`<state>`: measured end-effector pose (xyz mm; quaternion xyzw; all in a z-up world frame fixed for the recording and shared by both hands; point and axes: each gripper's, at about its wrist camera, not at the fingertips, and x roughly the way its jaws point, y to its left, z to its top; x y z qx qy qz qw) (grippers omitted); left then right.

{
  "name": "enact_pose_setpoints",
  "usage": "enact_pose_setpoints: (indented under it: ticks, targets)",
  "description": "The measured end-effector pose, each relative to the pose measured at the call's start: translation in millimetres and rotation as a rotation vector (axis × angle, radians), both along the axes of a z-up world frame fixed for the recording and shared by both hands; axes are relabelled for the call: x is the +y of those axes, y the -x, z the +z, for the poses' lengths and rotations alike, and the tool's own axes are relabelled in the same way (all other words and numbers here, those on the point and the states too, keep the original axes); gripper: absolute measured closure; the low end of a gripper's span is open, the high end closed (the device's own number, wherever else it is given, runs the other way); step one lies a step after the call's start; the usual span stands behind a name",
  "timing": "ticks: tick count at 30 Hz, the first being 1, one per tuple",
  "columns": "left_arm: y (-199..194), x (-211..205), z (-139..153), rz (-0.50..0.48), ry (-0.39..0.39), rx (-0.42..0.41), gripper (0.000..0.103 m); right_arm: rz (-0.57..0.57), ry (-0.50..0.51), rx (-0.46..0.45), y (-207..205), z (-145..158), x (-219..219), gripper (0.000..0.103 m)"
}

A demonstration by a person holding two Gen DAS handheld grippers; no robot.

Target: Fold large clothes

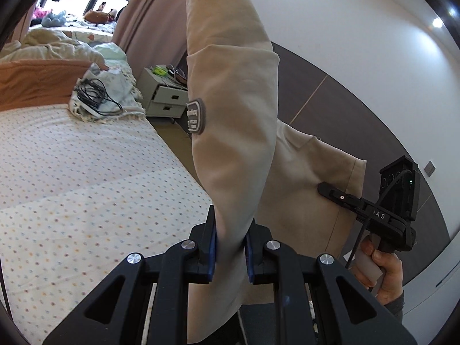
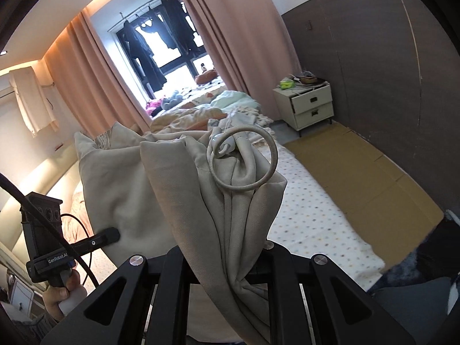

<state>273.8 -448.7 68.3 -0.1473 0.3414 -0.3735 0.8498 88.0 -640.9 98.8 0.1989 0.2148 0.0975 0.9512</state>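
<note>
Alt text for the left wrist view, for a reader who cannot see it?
The left gripper is shut on a beige garment held up above a dotted bed sheet. At right, the right gripper pinches the same garment; a white nightstand stands behind.

Left gripper point(image 1: 230, 247) clamps the beige garment point(image 1: 230, 92) above the bed point(image 1: 86, 166).

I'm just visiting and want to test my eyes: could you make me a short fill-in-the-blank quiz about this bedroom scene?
1. Both grippers, the left gripper and the right gripper, are shut on a beige ____.
2. The bedsheet is white with small coloured ____.
3. The garment has a grey ____ sewn on it.
4. The nightstand has ____ drawers.

Missing words: garment; dots; patch; two
</note>
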Motion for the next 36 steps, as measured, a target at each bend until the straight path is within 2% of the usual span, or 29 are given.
enact_pose_setpoints:
  ticks: [5, 10, 16, 24, 28, 30, 31, 33, 34, 35, 36]
  targets:
    - [-14.8, -32.4, -17.1, -0.035, 0.007, 0.059, 0.086, -0.024, 0.018, 0.038, -2.4, 6.4, -10.5, 0.094]
    - [-33.1, -62.6, -41.3, -0.046, -0.025, 0.119, 0.086, -0.046, 0.015, 0.093, -21.8, 4.8, -11.1, 0.094]
    - [-73.7, -79.7, -75.4, -0.033, -0.063, 0.200, 0.086, -0.054, -0.008, 0.177, -66.2, -7.9, -16.4, 0.094]
    - [-125.7, -85.1, -109.9, 0.027, -0.111, 0.242, 0.086, -0.061, -0.004, 0.271, -138.4, -8.4, -14.5, 0.094]
    - [-151.8, -83.7, -132.0, 0.062, -0.159, 0.284, 0.085, -0.081, -0.016, 0.325, -170.2, -23.5, -20.1, 0.093]
    - [-160.8, -84.0, -145.5, 0.070, -0.175, 0.308, 0.082, -0.114, -0.039, 0.365, -183.9, -33.4, -21.7, 0.086]
    - [-163.4, -85.0, -152.5, 0.070, -0.194, 0.321, 0.077, -0.131, -0.049, 0.383, -191.1, -38.5, -20.2, 0.084]
    - [-165.4, -85.0, -169.0, 0.073, -0.233, 0.350, 0.065, -0.162, -0.066, 0.421, -207.3, -50.0, -18.8, 0.077]
    - [-165.5, -83.2, -177.6, 0.077, -0.243, 0.366, 0.050, -0.165, -0.082, 0.435, -213.5, -55.8, -17.6, 0.074]
    - [-165.7, -80.8, -185.3, 0.082, -0.242, 0.383, 0.039, -0.172, -0.087, 0.444, -218.8, -59.8, -16.5, 0.060]
    - [-164.3, -77.4, -190.9, 0.089, -0.237, 0.395, 0.036, -0.195, -0.081, 0.452, -220.4, -62.3, -15.3, 0.045]
